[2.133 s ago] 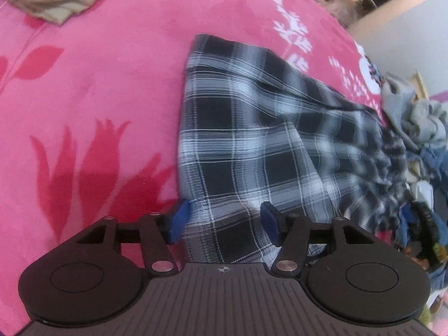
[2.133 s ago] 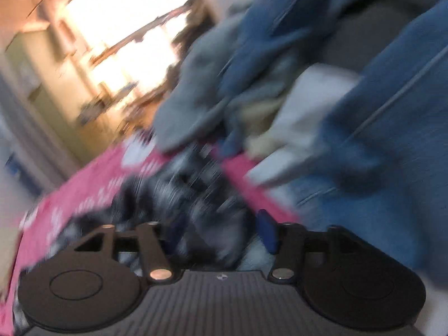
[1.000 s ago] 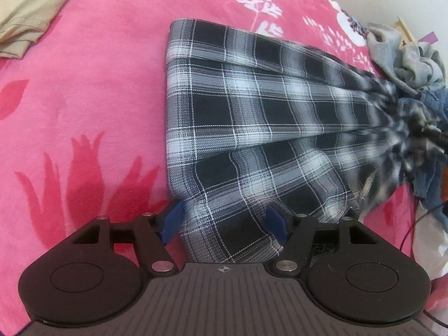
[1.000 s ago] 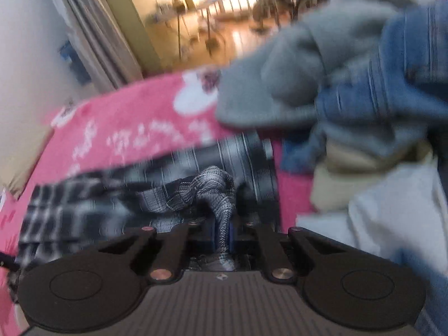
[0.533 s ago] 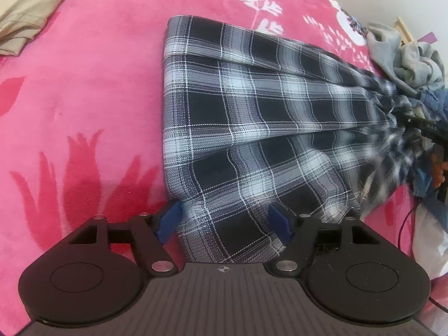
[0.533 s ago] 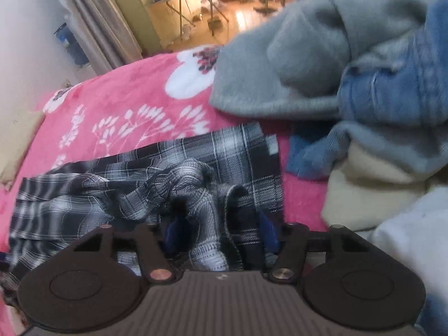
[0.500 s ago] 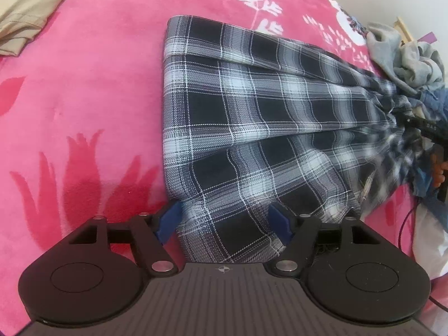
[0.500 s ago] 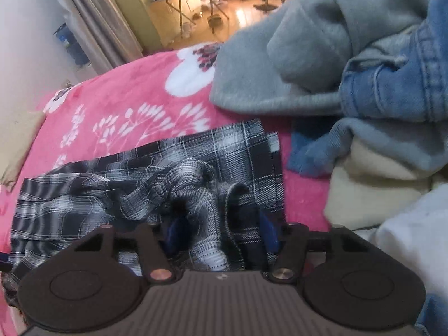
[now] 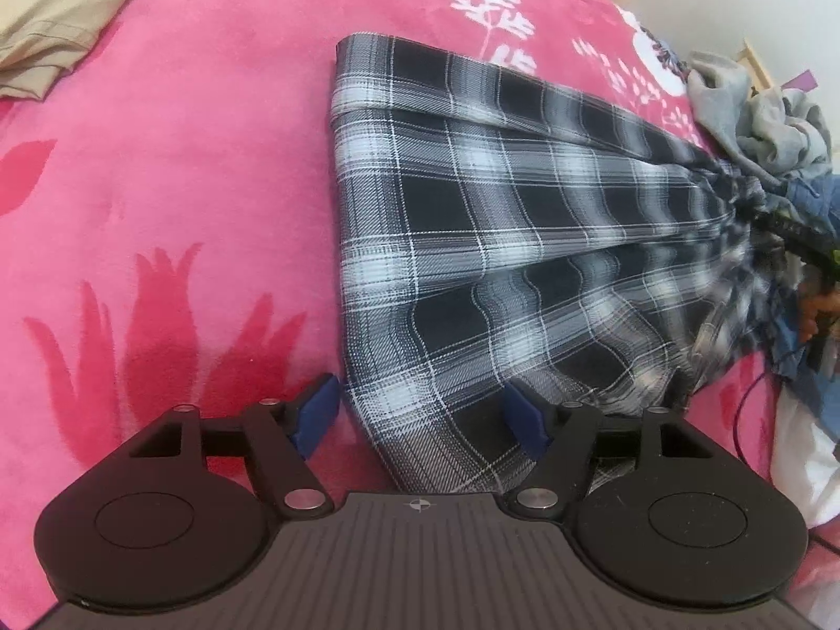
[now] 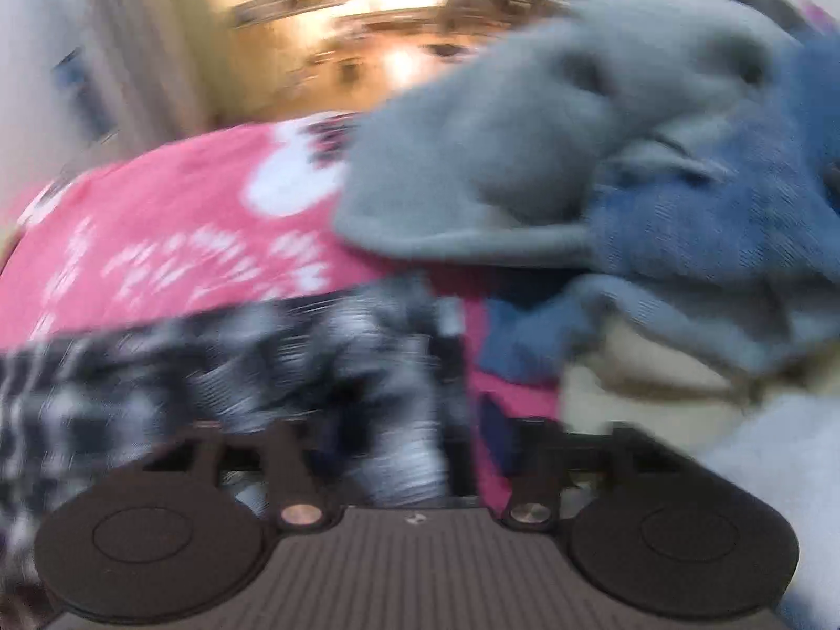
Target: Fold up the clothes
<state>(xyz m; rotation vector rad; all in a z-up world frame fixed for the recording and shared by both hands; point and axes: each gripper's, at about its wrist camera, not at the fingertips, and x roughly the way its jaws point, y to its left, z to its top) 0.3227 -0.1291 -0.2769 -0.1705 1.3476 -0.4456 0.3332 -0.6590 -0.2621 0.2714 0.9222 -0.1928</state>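
Observation:
A black-and-white plaid garment point(image 9: 499, 241) lies spread on a pink flowered blanket point(image 9: 184, 184), fanned out from a gathered far-right end. My left gripper point(image 9: 420, 412) is open just above its near corner; the cloth lies between the blue pads point(image 9: 315, 409) without being pinched. In the blurred right wrist view, the bunched end of the plaid garment point(image 10: 262, 367) sits between the fingers of my right gripper point(image 10: 404, 436). Its jaws are opening and the pads no longer press the cloth.
A beige garment point(image 9: 47, 16) lies at the blanket's far left. Beside the plaid's gathered end is a pile of clothes: a grey sweatshirt point(image 10: 525, 157), blue denim point(image 10: 735, 220) and white cloth point(image 10: 761, 472). A lit room shows beyond the bed.
My right gripper was shut on the bunched plaid end and has spread its jaws, letting the cloth go; its view is now blurred. The left gripper has stayed put and open.

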